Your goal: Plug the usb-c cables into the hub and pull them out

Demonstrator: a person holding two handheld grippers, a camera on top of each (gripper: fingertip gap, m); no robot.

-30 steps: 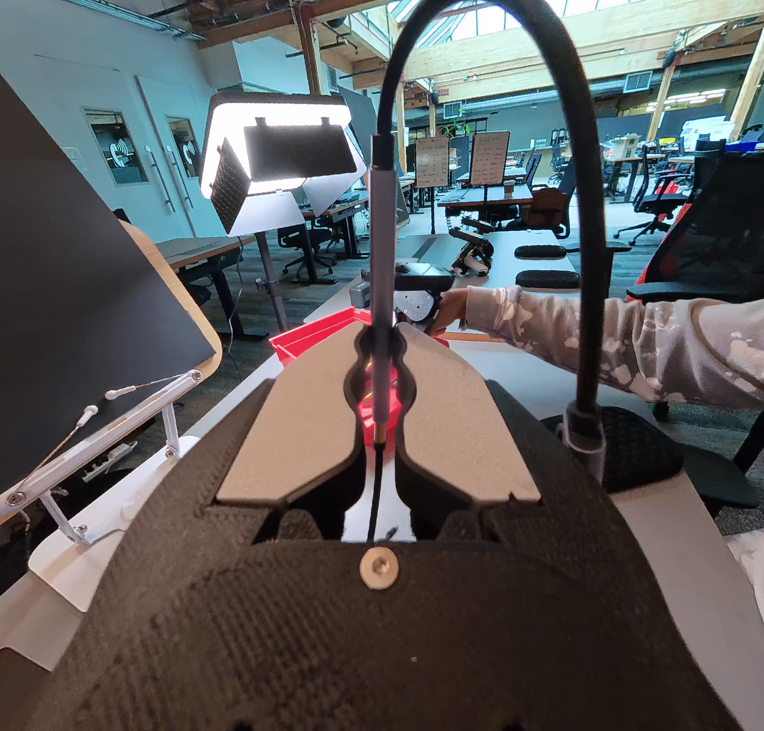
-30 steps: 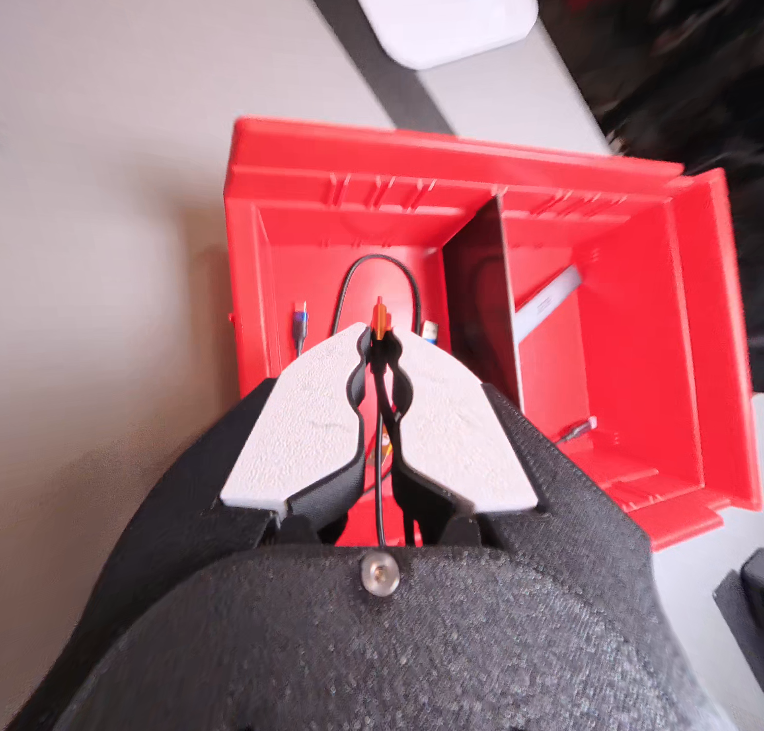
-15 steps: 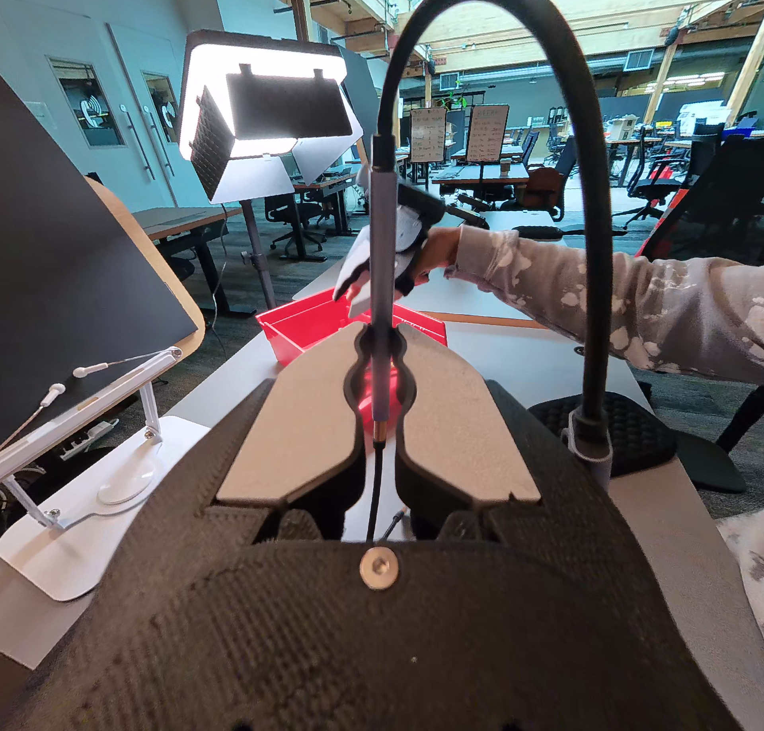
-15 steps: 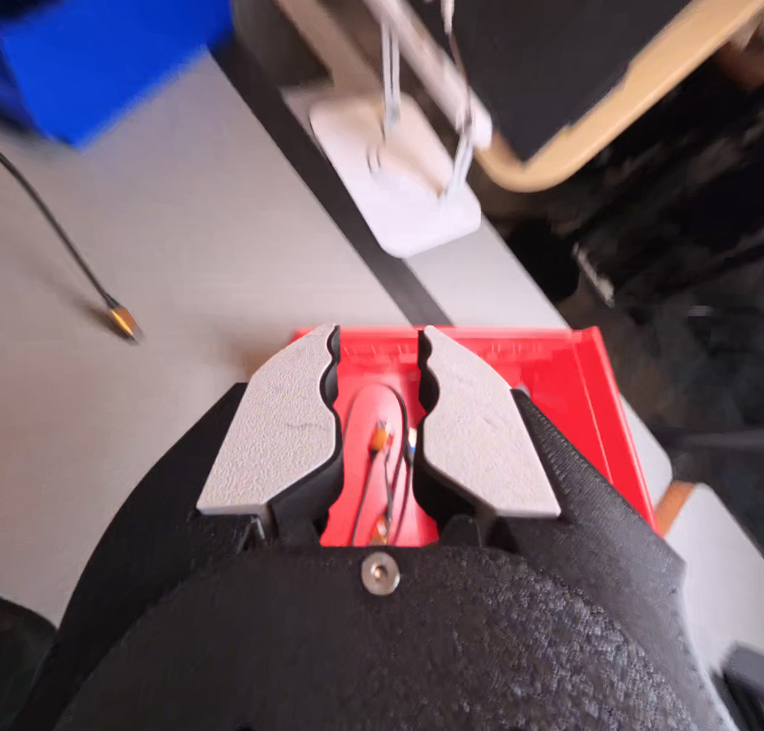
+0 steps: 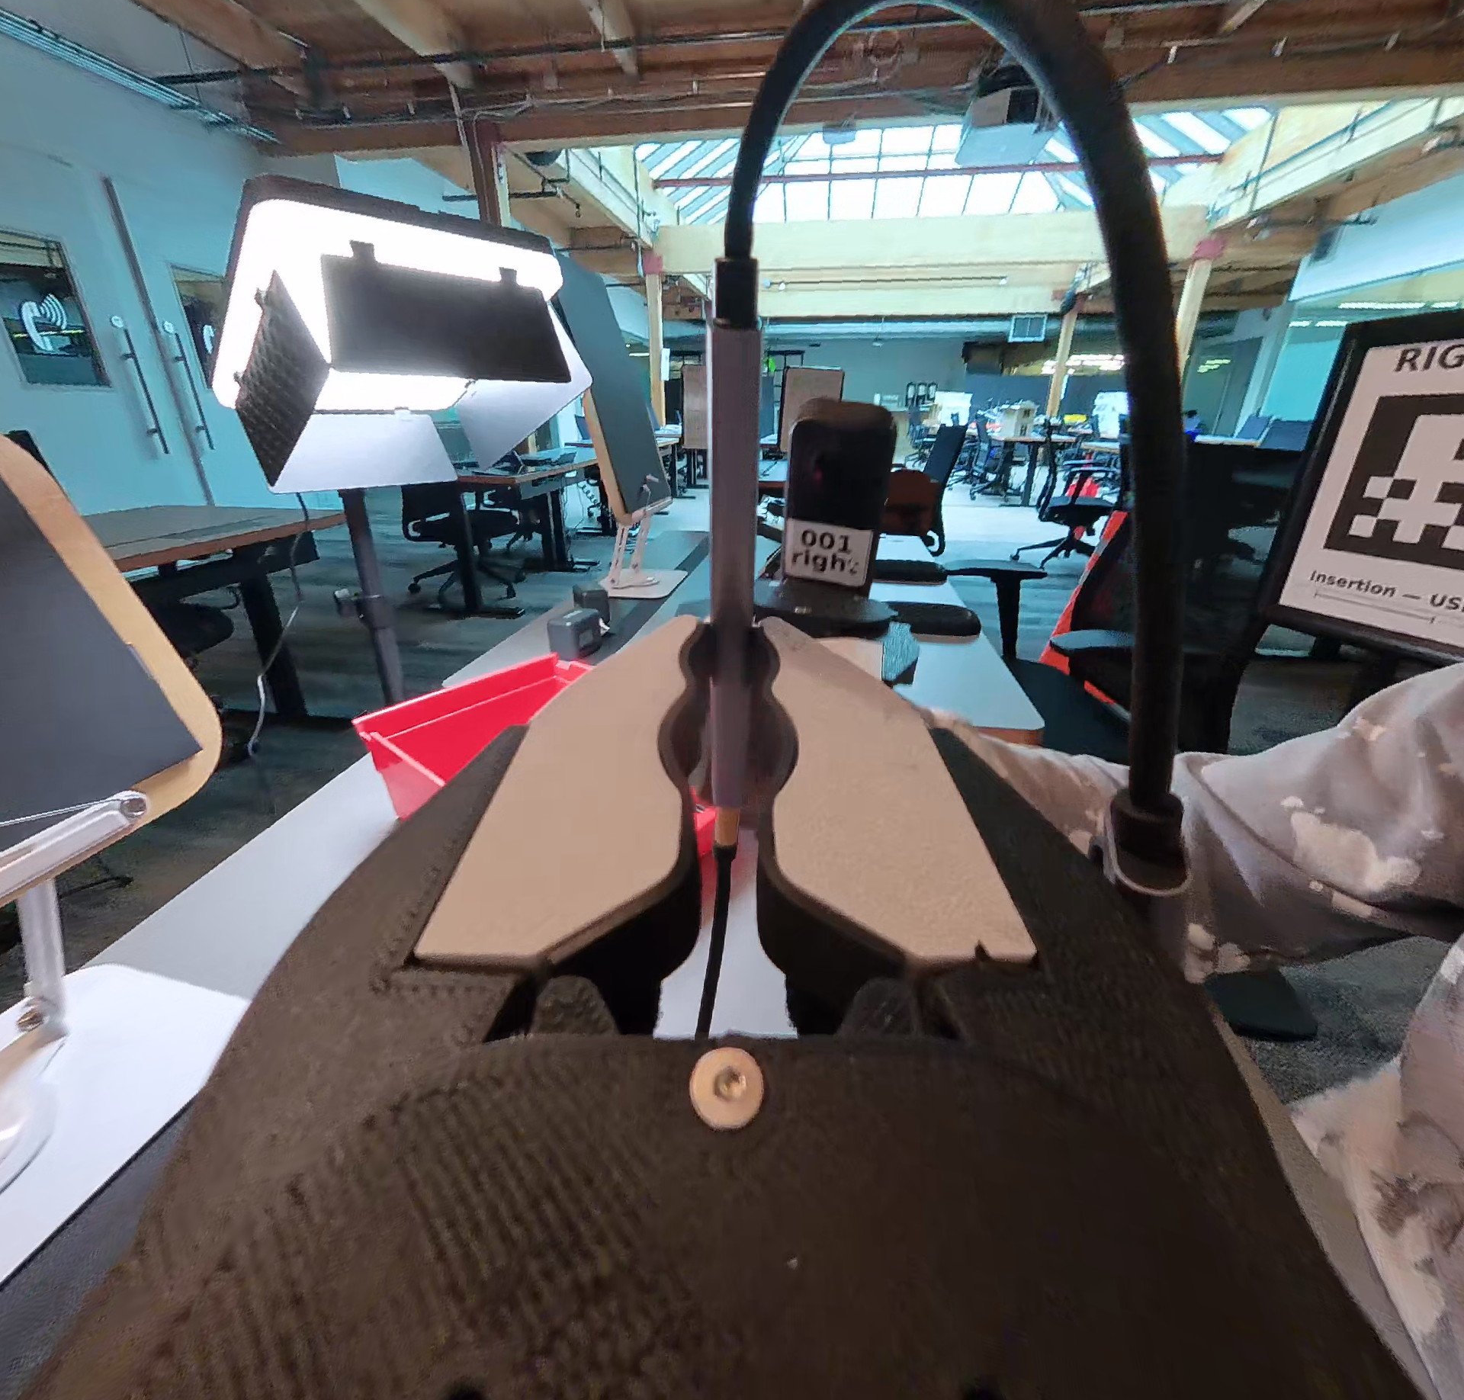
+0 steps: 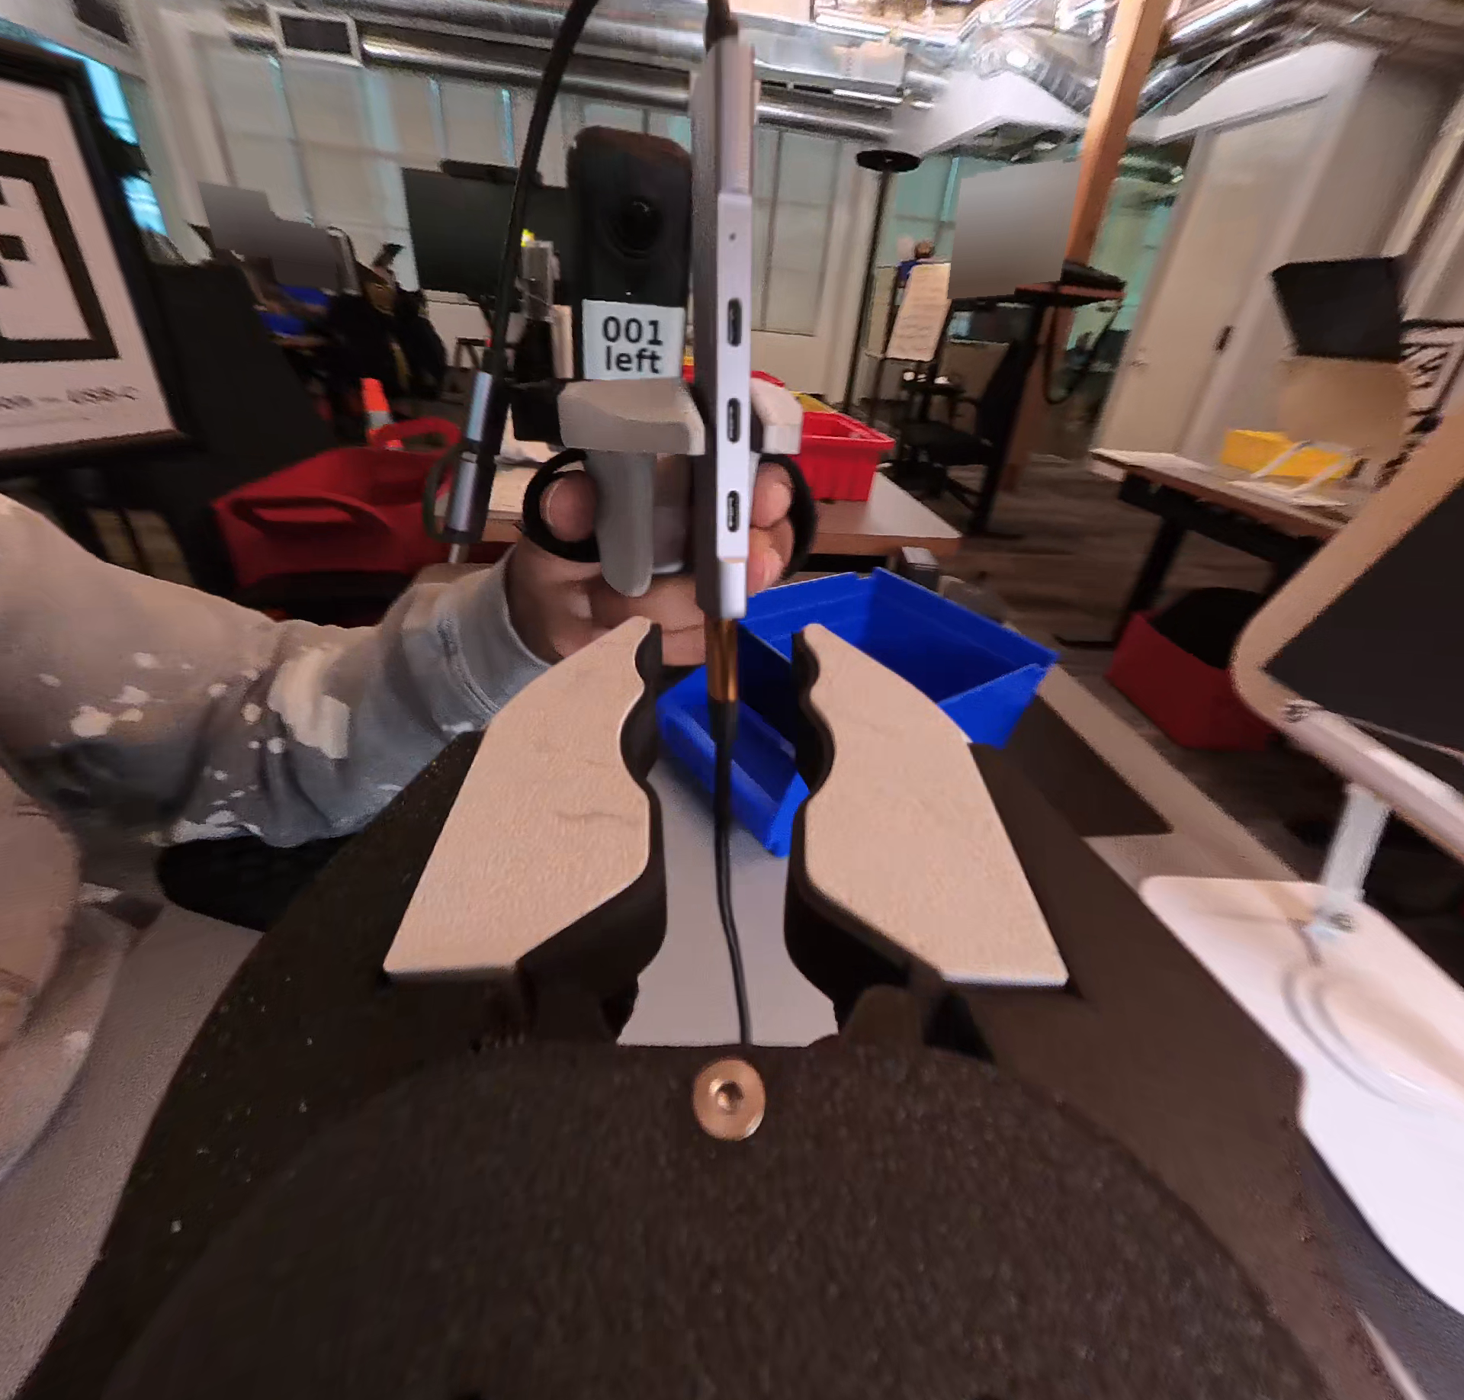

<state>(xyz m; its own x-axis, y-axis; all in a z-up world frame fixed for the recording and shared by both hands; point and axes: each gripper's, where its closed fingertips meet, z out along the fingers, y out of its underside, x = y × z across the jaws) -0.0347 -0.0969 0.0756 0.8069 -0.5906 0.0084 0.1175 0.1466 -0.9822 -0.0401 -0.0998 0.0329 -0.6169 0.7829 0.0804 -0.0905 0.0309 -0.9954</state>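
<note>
My left gripper is shut on the slim grey hub and holds it upright above the table. A thick black cable loops from the hub's top over to the right. An orange usb-c plug on a thin black cable sits in the hub's lower end. In the right wrist view the hub shows several side ports. My right gripper is open, with its fingertips on either side of the orange plug and not touching it. Its camera body shows behind the hub.
A red bin stands on the table behind my left gripper. A blue bin lies beyond my right gripper. White tablet stands are at the table's edge. A framed marker board and a person's sleeve are on the right. My hands' fingertips stand some 4 cm from each other.
My right gripper let go of an orange-tipped cable over the red bin, opened, and swung up to face the hub. Its fingers now flank the plug under the hub.
</note>
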